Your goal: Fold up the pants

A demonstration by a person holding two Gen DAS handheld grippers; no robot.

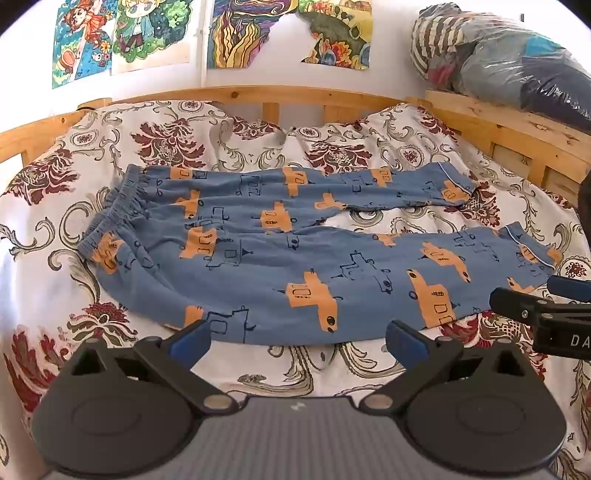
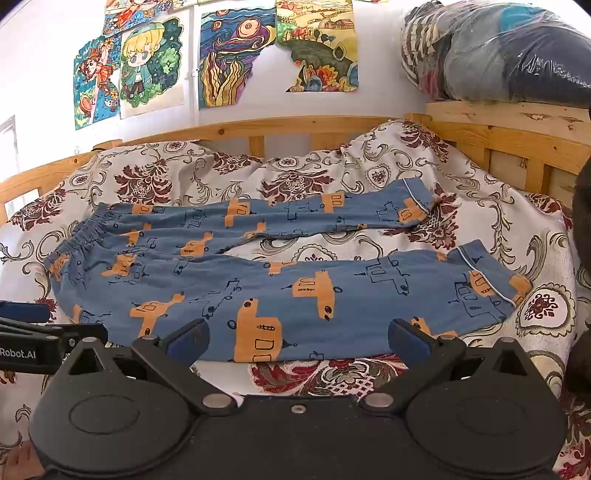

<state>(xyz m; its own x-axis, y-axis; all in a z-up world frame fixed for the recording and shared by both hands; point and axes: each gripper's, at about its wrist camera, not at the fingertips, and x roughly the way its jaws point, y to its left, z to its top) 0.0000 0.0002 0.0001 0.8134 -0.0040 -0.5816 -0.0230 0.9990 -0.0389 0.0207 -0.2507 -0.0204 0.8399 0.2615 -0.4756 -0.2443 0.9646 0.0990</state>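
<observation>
Pants (image 1: pixel 258 258) flat, hems apart on bedspread (image 1: pixel 55 280).

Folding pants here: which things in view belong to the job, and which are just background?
Job:
- blue pants, spread flat
- left gripper, open
- right gripper, open

Background:
- floral bedspread
- wall drawings
- bagged clothes
- wooden bed frame

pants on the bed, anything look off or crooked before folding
The pants lie flat, but the legs splay apart toward the cuffs, leaving a gap of bedspread between them. One wall drawing has a torn, ragged edge.
</observation>
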